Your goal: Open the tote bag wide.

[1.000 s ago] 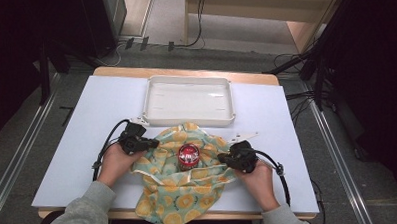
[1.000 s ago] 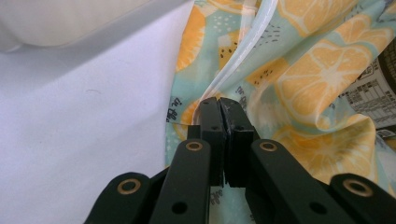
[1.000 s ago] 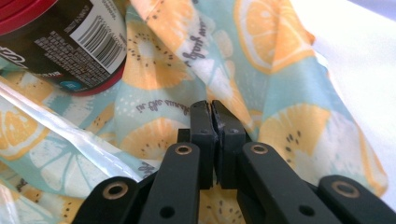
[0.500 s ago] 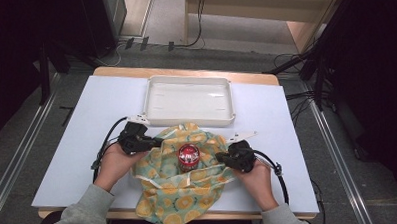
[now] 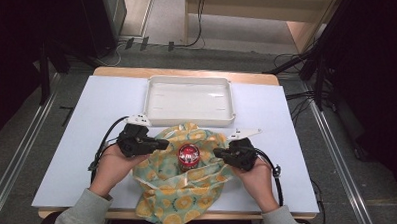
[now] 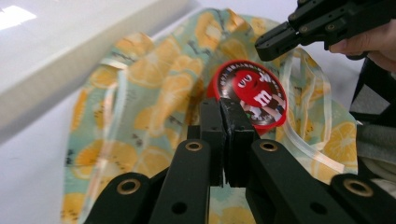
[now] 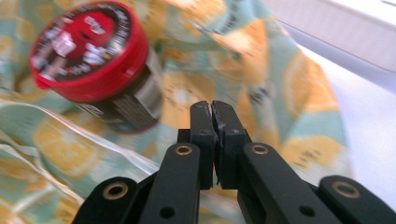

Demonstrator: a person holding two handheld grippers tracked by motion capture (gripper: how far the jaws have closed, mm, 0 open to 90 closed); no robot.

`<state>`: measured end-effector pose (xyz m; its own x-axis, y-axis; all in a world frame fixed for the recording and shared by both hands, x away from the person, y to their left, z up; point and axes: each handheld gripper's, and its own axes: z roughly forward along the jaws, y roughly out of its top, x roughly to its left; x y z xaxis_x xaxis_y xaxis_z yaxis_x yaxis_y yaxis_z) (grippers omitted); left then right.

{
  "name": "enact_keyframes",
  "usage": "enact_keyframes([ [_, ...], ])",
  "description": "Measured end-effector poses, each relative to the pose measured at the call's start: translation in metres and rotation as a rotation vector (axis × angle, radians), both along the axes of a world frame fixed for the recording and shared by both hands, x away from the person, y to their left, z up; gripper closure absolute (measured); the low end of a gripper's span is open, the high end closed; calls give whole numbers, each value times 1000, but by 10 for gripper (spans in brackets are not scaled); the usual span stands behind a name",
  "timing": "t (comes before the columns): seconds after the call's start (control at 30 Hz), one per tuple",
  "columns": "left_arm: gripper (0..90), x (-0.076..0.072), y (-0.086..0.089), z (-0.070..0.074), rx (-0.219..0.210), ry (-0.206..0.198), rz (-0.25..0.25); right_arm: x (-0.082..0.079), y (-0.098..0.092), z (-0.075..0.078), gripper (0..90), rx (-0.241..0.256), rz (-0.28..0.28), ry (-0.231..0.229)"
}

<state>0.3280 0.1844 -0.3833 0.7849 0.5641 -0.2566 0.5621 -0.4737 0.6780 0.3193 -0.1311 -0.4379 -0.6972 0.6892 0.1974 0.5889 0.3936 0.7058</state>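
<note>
High view shows us partway through: the red-lidded jar (image 5: 188, 156) stands on the orange-print bag (image 5: 182, 192), between our two grippers, with the white tray (image 5: 188, 100) lying beyond it, bare. We judge the bagging barely begun, since the jar sits on top of the fabric rather than inside. Our left gripper (image 6: 223, 112) has its jaws pressed together just short of the lid; whether fabric is pinched we cannot tell. Our right gripper (image 7: 213, 114) is likewise clenched beside the jar. The jar's long axis runs upright, lid upward.
</note>
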Motion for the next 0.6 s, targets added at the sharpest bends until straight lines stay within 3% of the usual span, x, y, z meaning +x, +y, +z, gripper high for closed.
enact_keyframes([
  [0.1, 889, 3, -4, -10, 12, 30, 1, -1, 9, -1, 892, -1, 20, -2],
  [0.33, 890, 20, -10, -39, 67, 84, 33, -6, 17, -12, 893, -14, 49, 52],
  [0.6, 890, 37, -17, -57, 100, 97, 48, -21, 11, -22, 891, -30, 65, 69],
])
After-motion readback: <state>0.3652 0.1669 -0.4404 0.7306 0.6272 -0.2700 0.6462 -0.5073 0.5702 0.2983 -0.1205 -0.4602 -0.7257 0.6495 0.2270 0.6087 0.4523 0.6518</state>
